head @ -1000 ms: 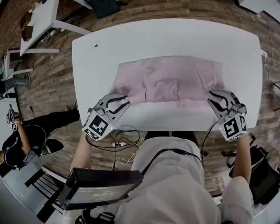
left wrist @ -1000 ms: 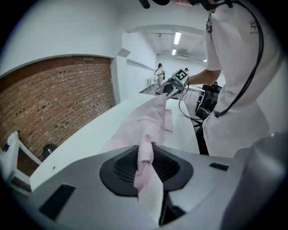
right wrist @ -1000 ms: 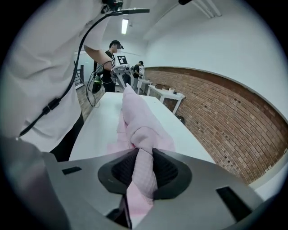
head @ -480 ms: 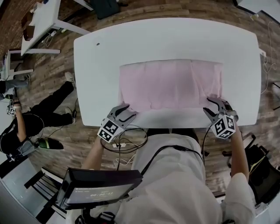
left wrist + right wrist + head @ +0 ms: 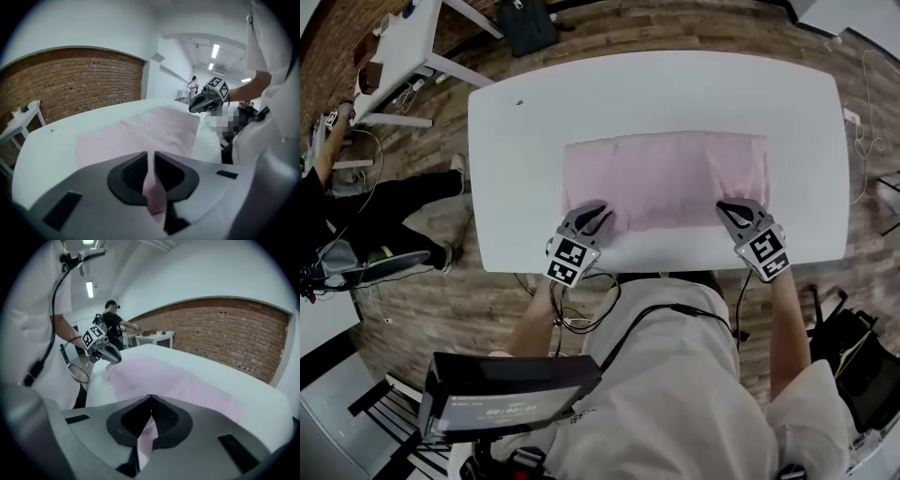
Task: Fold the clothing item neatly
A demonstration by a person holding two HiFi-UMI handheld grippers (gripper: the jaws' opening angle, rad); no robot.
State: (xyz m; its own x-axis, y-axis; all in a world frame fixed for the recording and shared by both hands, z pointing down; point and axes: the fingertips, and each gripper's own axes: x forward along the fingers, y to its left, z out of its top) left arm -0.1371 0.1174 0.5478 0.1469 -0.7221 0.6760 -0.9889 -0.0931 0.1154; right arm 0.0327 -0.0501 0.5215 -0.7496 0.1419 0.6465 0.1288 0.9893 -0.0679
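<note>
Tongs [image 5: 596, 216] [image 5: 728, 207] just closed on pink garment [image 5: 666, 178]

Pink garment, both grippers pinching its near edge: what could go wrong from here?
1. Both pairs of jaws have just been closing on the pink garment. The left gripper holds only a thin strip of fabric, which may slip out on a lift.
2. It and the right gripper bite inward of the near corners, so those corners may droop and skew the fold.
3. The cloth looks layered, so a pinch may catch only the top layer.
</note>
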